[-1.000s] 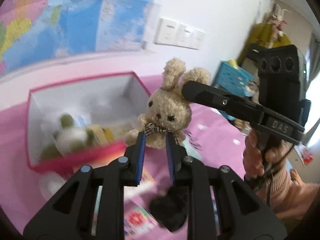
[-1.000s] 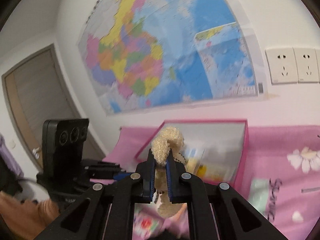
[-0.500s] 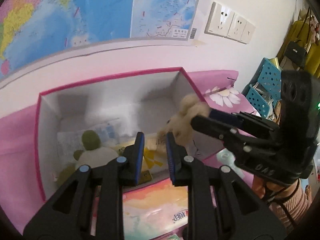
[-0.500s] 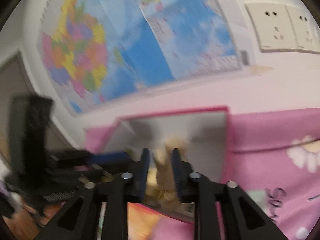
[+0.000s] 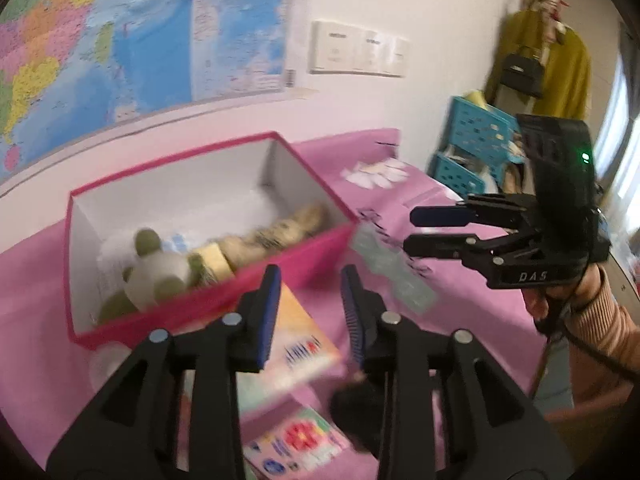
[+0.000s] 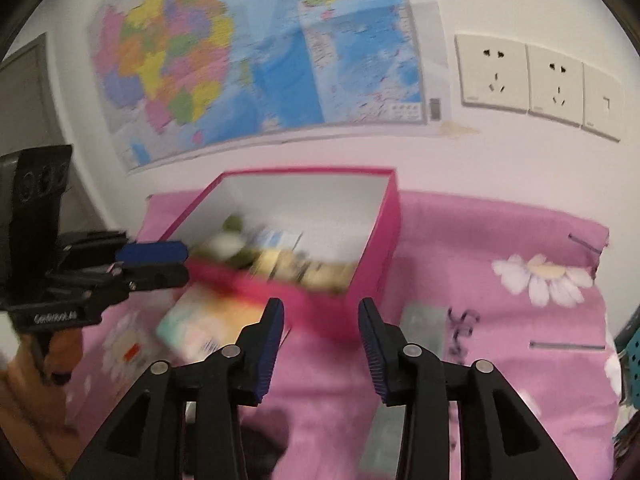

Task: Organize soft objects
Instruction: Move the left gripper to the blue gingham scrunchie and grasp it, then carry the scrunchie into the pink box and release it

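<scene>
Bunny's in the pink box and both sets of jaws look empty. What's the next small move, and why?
Probably pull both grippers back from the pink box and look for the next soft item. The beige bunny lies inside beside the green-and-white plush. The left gripper and right gripper have just been opening, with nothing between their jaws. The dark fuzzy thing on the pink cloth looks like a candidate.

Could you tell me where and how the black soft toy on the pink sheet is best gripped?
Probably from above, across the upper end of the black soft toy. It lies flat on the pink sheet just below the open left gripper, partly hidden by its fingers, so its exact shape is unclear.
</scene>
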